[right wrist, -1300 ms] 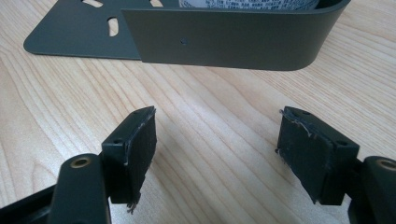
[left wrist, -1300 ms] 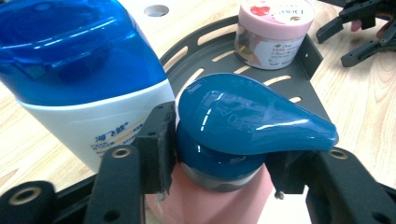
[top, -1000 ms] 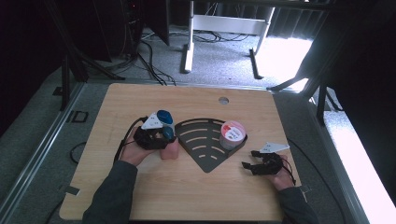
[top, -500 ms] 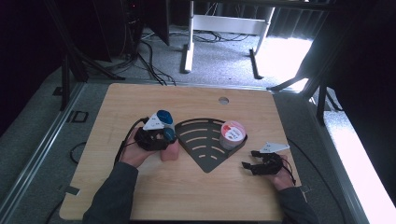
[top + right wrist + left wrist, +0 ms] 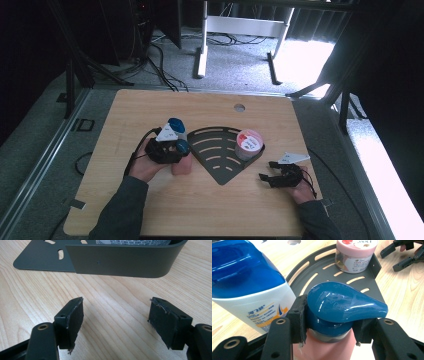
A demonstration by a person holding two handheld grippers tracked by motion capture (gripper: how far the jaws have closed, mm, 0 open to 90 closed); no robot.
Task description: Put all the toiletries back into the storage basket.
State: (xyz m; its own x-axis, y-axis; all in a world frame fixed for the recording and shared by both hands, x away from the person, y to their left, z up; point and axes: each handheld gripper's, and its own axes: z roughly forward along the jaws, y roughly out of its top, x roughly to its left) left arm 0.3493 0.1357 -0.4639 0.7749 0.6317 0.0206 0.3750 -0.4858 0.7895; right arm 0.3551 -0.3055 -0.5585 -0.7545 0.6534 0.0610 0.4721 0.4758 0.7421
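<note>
- High view: the left gripper (image 5: pixel 176 148) stands over a pink plastic bottle with a teal flip cap (image 5: pixel 181 165), just beside the left edge of the dark grey slotted fan-shaped metal rack (image 5: pixel 216 167) on the light wooden desk (image 5: pixel 150 107). A white shampoo bottle with a blue cap (image 5: pixel 175 125) stands just behind it. The right gripper (image 5: pixel 272 179) rests on the desk near the rack's right corner, where a pink-lidded round jar (image 5: pixel 248 144) sits.
- Left gripper view: the fingers (image 5: pixel 298 317) pinch the pink bottle at its neck, under the teal cap. Judged step: grasp secured, transfer to the rack pending. The next move calls for a lift over the rack's rim; the slotted floor ahead of the jar is free.
- Right gripper view: the fingers (image 5: pixel 72 320) are spread with nothing between them, facing the rack's upright wall; bare desk lies between.
</note>
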